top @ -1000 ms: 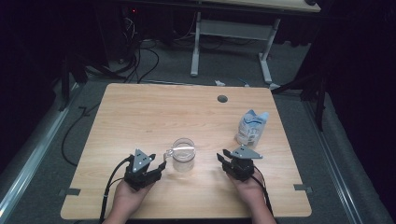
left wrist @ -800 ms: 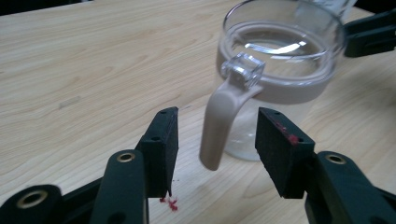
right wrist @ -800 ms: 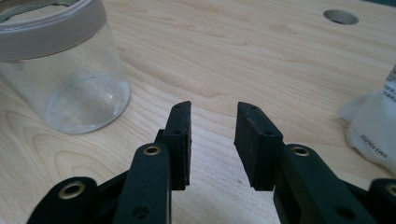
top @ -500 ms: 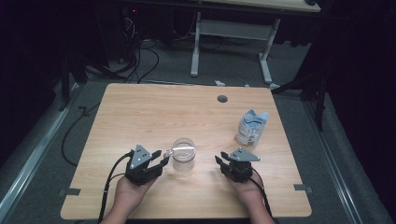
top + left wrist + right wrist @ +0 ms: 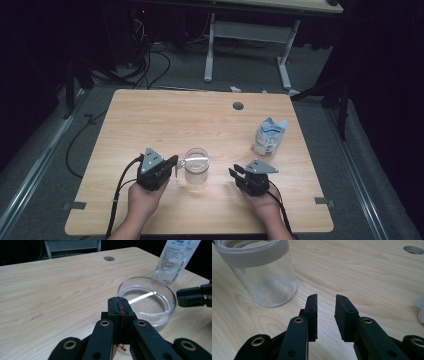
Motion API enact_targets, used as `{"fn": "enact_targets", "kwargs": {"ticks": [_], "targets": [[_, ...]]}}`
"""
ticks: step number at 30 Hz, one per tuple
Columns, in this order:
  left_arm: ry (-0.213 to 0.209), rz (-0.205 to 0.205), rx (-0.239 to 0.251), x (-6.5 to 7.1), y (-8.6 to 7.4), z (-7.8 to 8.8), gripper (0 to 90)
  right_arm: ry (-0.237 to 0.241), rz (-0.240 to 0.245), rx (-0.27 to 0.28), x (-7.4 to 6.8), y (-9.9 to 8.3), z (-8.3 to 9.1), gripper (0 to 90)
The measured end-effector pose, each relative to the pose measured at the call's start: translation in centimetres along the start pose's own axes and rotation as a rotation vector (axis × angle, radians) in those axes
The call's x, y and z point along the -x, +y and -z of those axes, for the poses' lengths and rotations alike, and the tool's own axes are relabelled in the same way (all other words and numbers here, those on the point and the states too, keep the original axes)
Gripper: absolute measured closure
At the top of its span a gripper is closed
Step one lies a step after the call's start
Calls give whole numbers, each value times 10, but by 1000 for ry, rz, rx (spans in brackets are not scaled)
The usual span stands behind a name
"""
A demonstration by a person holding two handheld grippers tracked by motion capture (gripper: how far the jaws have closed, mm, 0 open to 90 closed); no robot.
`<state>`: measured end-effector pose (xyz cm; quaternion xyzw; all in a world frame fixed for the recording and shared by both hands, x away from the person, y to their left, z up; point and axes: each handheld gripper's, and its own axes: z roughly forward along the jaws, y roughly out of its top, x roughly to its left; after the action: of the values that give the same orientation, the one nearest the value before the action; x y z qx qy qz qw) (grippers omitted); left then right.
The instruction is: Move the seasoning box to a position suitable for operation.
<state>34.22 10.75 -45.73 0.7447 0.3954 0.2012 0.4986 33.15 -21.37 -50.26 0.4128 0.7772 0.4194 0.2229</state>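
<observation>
A clear glass jar (image 5: 196, 167) stands open near the table's front middle, with a bright streak across its mouth (image 5: 142, 297). Just left of the jar, my left gripper (image 5: 174, 162) points at it. Its jaws have just closed and meet flat (image 5: 119, 301) with nothing between them, short of the jar's rim (image 5: 160, 288). My right gripper (image 5: 235, 171) lies right of the jar and points left. Its jaws have just been closing but still stand apart (image 5: 326, 298) over bare wood, with the jar (image 5: 262, 272) off to their left. Its tips also show in the left gripper view (image 5: 178, 297).
A white and blue plastic pouch (image 5: 269, 136) stands at the right of the wooden table (image 5: 165, 120), behind my right gripper. A round cable hole (image 5: 238, 105) sits near the far edge. Black cables trail off the front edge. Desk legs and cables occupy the floor beyond.
My left gripper has shut its jaws and lifted slightly beside the jar. The right hand has kept its place, and the jar and pouch have not moved.
</observation>
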Motion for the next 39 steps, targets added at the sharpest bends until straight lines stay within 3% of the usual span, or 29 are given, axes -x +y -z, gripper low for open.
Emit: {"fn": "enact_targets", "kwargs": {"ticks": [10,24,32,39], "targets": [[10,-20,-12,2,3,-4,899,13,-2,-5,-1,-1,-3,717],[-10,-29,-28,8,1,-3,899,14,-5,1,-5,2,-5,711],[-13,-34,-26,9,1,-5,899,10,11,31,-7,25,-12,714],[-13,-22,-22,11,0,-7,898,-15,35,67,-9,57,-23,742]]}}
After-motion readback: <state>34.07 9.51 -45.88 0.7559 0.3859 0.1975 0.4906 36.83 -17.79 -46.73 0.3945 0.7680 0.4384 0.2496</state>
